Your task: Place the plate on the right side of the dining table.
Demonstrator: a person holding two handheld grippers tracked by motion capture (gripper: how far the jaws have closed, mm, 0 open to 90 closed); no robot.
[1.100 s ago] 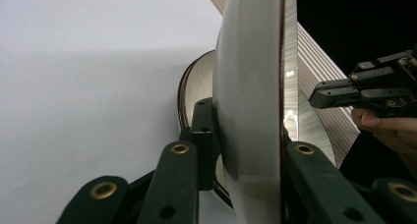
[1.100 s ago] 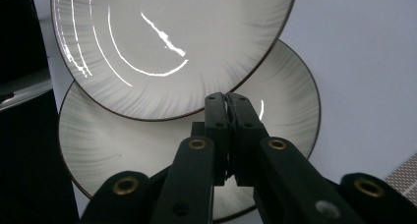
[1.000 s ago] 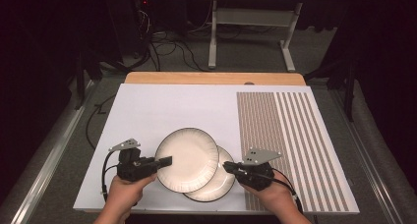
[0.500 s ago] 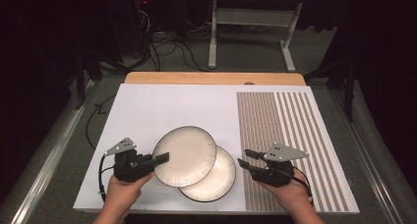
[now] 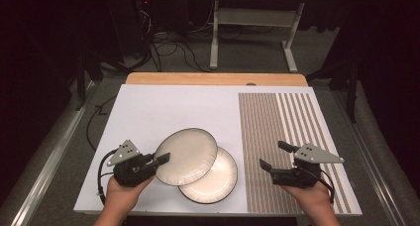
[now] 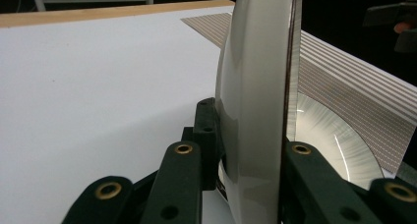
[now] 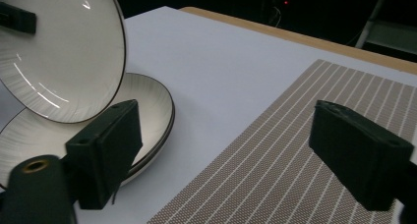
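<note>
The left gripper point(image 5: 163, 160) had its jaws clamped on the rim of the upper plate point(image 5: 187, 155), which stood lifted and tilted, its far edge overlapping the lower plate point(image 5: 214, 179) that lay flat on the white board point(image 5: 163, 109). In the left gripper view that rim point(image 6: 255, 101) ran straight up between the two jaws. The right gripper point(image 5: 275, 156) hung well clear of both plates, over the striped mat point(image 5: 285, 122); its jaws had just been opening and stood wide with nothing between them.
</note>
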